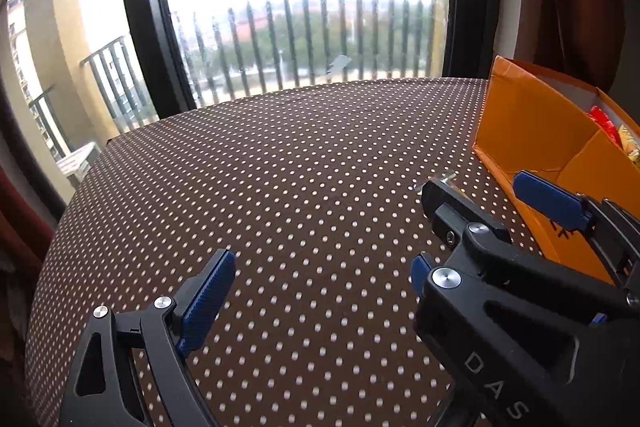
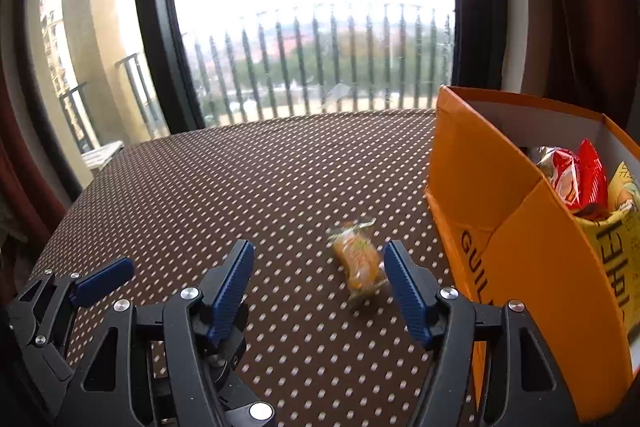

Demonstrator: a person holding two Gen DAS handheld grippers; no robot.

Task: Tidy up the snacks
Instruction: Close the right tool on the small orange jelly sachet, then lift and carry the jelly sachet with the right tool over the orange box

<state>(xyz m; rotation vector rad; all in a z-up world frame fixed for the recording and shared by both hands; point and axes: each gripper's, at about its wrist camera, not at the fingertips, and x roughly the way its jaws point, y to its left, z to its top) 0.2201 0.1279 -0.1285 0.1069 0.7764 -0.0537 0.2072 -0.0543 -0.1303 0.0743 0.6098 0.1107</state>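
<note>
The orange box [image 2: 520, 227] is cut off by the right edge in both views. The packets [image 2: 576, 179] inside it are partly hidden by its wall, and their print cannot be read. In the left wrist view the wrapped snack [image 1: 448, 181] is almost wholly hidden behind the right gripper [image 1: 476, 193]; in the right wrist view, at lower centre, it is blurred.

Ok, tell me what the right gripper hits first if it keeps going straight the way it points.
Likely the wrapped snack: it lies between the open fingers of the right gripper, near the right one. Past it, only dotted tablecloth.
</note>
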